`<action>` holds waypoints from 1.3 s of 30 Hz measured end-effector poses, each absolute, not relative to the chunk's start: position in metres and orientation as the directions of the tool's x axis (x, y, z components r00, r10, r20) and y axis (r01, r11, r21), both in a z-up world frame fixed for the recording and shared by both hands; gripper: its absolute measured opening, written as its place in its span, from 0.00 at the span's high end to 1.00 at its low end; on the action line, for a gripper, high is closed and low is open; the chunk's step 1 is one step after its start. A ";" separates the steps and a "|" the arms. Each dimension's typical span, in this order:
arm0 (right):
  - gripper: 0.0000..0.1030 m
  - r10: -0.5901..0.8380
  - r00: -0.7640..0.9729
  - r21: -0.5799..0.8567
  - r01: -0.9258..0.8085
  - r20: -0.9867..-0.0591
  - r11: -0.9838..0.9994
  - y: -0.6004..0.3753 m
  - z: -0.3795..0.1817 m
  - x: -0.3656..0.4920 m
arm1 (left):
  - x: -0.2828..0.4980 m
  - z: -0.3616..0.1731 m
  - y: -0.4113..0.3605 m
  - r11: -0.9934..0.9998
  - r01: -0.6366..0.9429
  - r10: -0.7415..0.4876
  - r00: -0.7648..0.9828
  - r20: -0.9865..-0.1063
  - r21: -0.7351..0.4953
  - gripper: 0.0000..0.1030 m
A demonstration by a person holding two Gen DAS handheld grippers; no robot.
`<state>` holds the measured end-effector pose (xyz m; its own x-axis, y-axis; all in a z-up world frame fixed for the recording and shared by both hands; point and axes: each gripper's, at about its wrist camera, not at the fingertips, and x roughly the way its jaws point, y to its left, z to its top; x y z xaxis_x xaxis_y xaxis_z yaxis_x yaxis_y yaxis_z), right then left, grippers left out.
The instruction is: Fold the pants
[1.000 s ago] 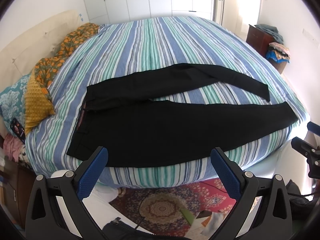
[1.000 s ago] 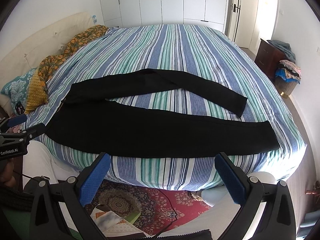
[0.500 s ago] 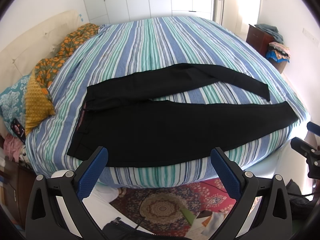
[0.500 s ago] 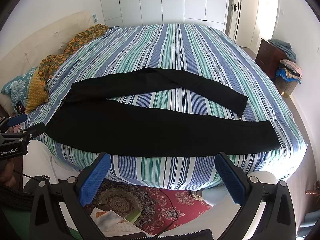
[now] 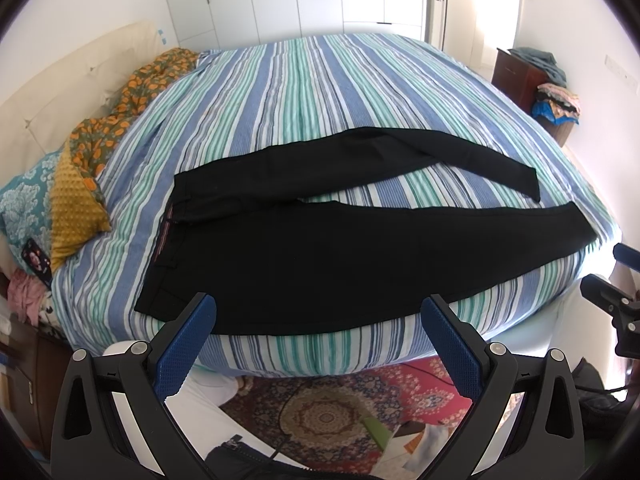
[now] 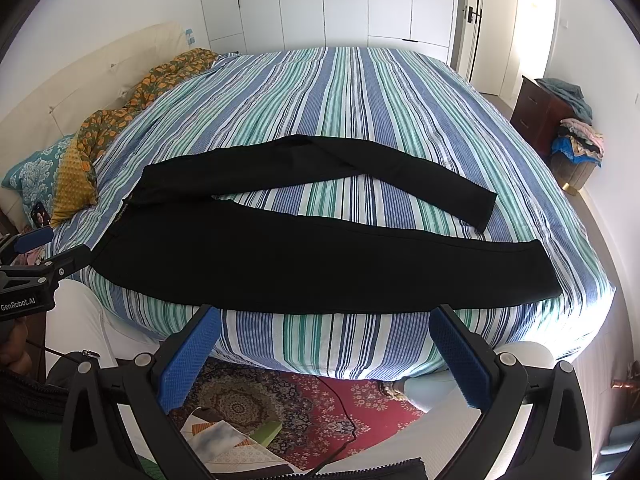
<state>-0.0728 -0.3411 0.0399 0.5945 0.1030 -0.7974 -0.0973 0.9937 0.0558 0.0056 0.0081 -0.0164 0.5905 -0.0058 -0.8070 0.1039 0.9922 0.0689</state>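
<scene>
Right tongs [image 5: 618, 280] half cropped at left-wrist view's edge

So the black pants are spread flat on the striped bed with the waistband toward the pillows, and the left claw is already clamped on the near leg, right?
Not quite. The black pants do lie flat on the striped bed, waistband toward the pillows, but the left claw is open and empty, hanging short of the near leg. The left wrist view shows its jaws spread wide with no fabric between them.

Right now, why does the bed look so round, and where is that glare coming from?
Both wrist views use fisheye lenses, so the striped bed bulges and corners go dark; left view: doorway overexposed; right view: same doorway washes out; black pants lose fold detail.
</scene>
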 end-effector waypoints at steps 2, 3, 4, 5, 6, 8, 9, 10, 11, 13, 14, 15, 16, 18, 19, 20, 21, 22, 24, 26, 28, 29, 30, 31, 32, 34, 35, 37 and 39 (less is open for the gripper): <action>0.00 0.103 0.594 0.056 -0.097 -0.798 0.994 -0.341 0.040 -0.073 | 0.006 -0.016 0.008 0.992 0.104 -0.005 0.591 -0.807 0.070 0.01; 0.00 0.102 0.595 0.056 -0.096 -0.797 0.994 -0.341 0.040 -0.073 | 0.006 -0.016 0.008 0.992 0.104 -0.005 0.591 -0.807 0.070 0.01; 0.00 0.102 0.595 0.056 -0.096 -0.798 0.994 -0.341 0.040 -0.073 | 0.006 -0.016 0.008 0.992 0.104 -0.005 0.591 -0.806 0.070 0.01; 0.00 0.102 0.595 0.055 -0.096 -0.797 0.994 -0.341 0.040 -0.073 | 0.006 -0.017 0.008 0.992 0.104 -0.005 0.592 -0.806 0.071 0.01; 0.00 0.102 0.595 0.055 -0.097 -0.797 0.994 -0.341 0.040 -0.073 | 0.006 -0.017 0.008 0.992 0.104 -0.005 0.591 -0.806 0.071 0.01; 0.00 0.102 0.595 0.056 -0.097 -0.797 0.994 -0.341 0.040 -0.073 | 0.006 -0.017 0.008 0.992 0.104 -0.005 0.591 -0.806 0.071 0.01; 0.00 0.103 0.595 0.056 -0.097 -0.797 0.994 -0.341 0.040 -0.073 | 0.006 -0.017 0.008 0.992 0.104 -0.005 0.592 -0.806 0.071 0.01; 0.00 0.103 0.594 0.056 -0.097 -0.798 0.994 -0.341 0.040 -0.073 | 0.006 -0.017 0.008 0.992 0.104 -0.005 0.592 -0.806 0.071 0.01; 0.00 0.102 0.595 0.055 -0.096 -0.797 0.994 -0.341 0.040 -0.073 | 0.006 -0.017 0.008 0.992 0.104 -0.004 0.591 -0.806 0.071 0.01; 0.00 0.103 0.594 0.056 -0.096 -0.798 0.994 -0.341 0.040 -0.073 | 0.006 -0.017 0.008 0.992 0.105 -0.005 0.592 -0.806 0.071 0.01; 0.00 0.103 0.594 0.057 -0.096 -0.798 0.994 -0.341 0.039 -0.073 | 0.006 -0.017 0.008 0.992 0.104 -0.004 0.591 -0.806 0.071 0.01; 0.00 0.103 0.594 0.057 -0.096 -0.798 0.994 -0.341 0.039 -0.073 | 0.006 -0.017 0.008 0.992 0.104 -0.004 0.591 -0.806 0.071 0.01; 0.00 0.103 0.594 0.057 -0.097 -0.798 0.994 -0.341 0.039 -0.073 | 0.006 -0.017 0.008 0.992 0.104 -0.004 0.591 -0.806 0.071 0.01; 0.00 0.103 0.595 0.056 -0.096 -0.797 0.994 -0.341 0.039 -0.073 | 0.006 -0.017 0.008 0.992 0.104 -0.004 0.591 -0.806 0.071 0.01; 0.00 0.103 0.595 0.056 -0.096 -0.797 0.994 -0.341 0.039 -0.073 | 0.006 -0.017 0.008 0.992 0.104 -0.004 0.592 -0.806 0.071 0.01; 0.00 0.103 0.594 0.057 -0.096 -0.798 0.994 -0.341 0.039 -0.073 | 0.006 -0.017 0.008 0.992 0.104 -0.004 0.592 -0.806 0.071 0.01; 0.00 0.103 0.594 0.057 -0.096 -0.798 0.994 -0.341 0.039 -0.073 | 0.005 -0.017 0.008 0.992 0.104 -0.004 0.592 -0.806 0.072 0.01; 0.00 0.103 0.594 0.057 -0.096 -0.798 0.994 -0.341 0.039 -0.073 | 0.006 -0.017 0.008 0.992 0.103 -0.002 0.593 -0.806 0.073 0.01; 0.00 0.104 0.594 0.057 -0.097 -0.798 0.994 -0.341 0.039 -0.073 | 0.006 -0.017 0.009 0.992 0.102 -0.001 0.594 -0.805 0.074 0.01; 0.00 0.103 0.595 0.056 -0.096 -0.797 0.994 -0.341 0.039 -0.073 | 0.006 -0.017 0.009 0.992 0.103 -0.001 0.595 -0.804 0.075 0.01; 0.00 0.103 0.596 0.057 -0.097 -0.796 0.994 -0.341 0.039 -0.073 | 0.006 -0.017 0.009 0.991 0.106 -0.001 0.596 -0.803 0.077 0.01; 0.00 0.104 0.596 0.057 -0.097 -0.796 0.994 -0.341 0.038 -0.073 | 0.006 -0.017 0.009 0.991 0.108 -0.002 0.596 -0.803 0.078 0.01; 0.00 0.104 0.596 0.058 -0.096 -0.796 0.994 -0.341 0.038 -0.073 | 0.006 -0.017 0.008 0.991 0.110 -0.002 0.597 -0.803 0.080 0.01; 0.00 0.106 0.596 0.060 -0.096 -0.796 0.994 -0.341 0.037 -0.073 | 0.006 -0.017 0.008 0.990 0.112 -0.002 0.597 -0.802 0.081 0.01; 0.00 0.108 0.597 0.062 -0.097 -0.795 0.993 -0.340 0.036 -0.073 | 0.006 -0.017 0.008 0.990 0.114 -0.002 0.597 -0.802 0.082 0.01; 0.00 0.112 0.599 0.066 -0.098 -0.793 0.993 -0.340 0.035 -0.074 | 0.007 -0.015 0.009 0.990 0.113 0.002 0.607 -0.795 0.089 0.01; 0.00 0.114 0.598 0.068 -0.099 -0.794 0.993 -0.339 0.034 -0.074 | 0.007 -0.014 0.010 0.990 0.104 0.013 0.618 -0.786 0.098 0.01; 0.00 0.127 0.593 0.076 -0.110 -0.795 0.991 -0.337 0.033 -0.072 | 0.010 -0.012 0.014 0.990 0.080 0.041 0.638 -0.769 0.118 0.01; 0.00 0.147 0.605 0.088 -0.127 -0.783 0.988 -0.337 0.035 -0.071 | 0.016 -0.011 0.016 0.990 0.071 0.049 0.641 -0.766 0.122 0.01</action>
